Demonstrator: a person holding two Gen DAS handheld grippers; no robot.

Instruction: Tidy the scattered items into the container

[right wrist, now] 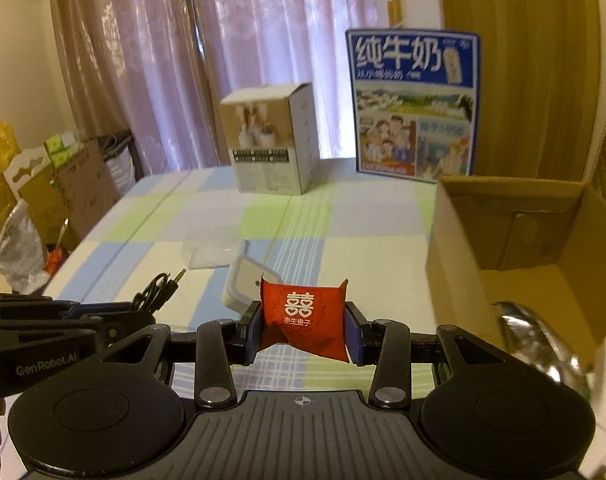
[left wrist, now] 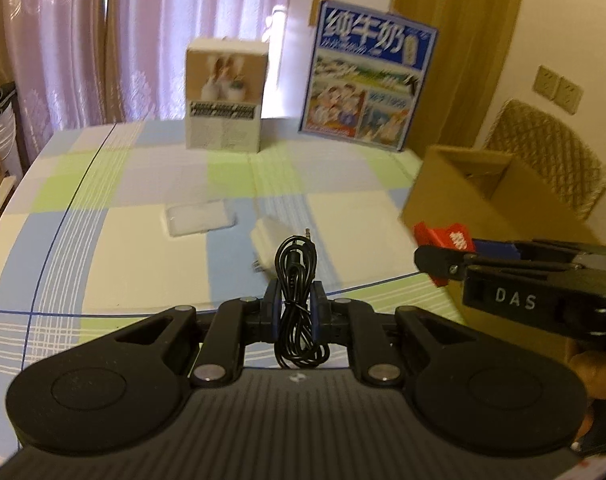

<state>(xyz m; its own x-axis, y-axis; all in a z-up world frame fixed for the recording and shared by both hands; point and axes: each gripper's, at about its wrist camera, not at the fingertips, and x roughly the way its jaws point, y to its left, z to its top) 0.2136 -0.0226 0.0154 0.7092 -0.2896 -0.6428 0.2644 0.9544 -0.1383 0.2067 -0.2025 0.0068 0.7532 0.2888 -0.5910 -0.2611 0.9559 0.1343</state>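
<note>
The red candy packet (right wrist: 305,318), printed with a white double-happiness sign, is pinched across its width between the right gripper (right wrist: 305,330) fingers and held above the table's near edge. Just to the left, the left gripper (left wrist: 296,312) is clamped on a coiled black audio cable (left wrist: 296,304), whose loop and plug stick up over the fingers. Both loads are off the checked tablecloth (left wrist: 143,184).

The open cardboard box (right wrist: 503,216) stands at the table's right edge, its mouth facing up and partly toward the right wrist camera; something pale seems to lie inside, though the blur leaves that unsure. The right gripper is the nearer of the two, so the packet should probably go first: carry it over the near wall of the box, well inside the rim, then open the fingers so it falls flat rather than catching on the wall. The left gripper should hold back until the right one is out of the way, since the two sit close together and could collide over the mouth. The cable is springy; release it low inside so the coil does not hang over the rim.

A white charger (left wrist: 265,240) and a clear plastic case (left wrist: 201,218) are still lying mid-table. A white product box (left wrist: 223,96) and a blue milk carton box (left wrist: 369,80) stand along the far edge.
</note>
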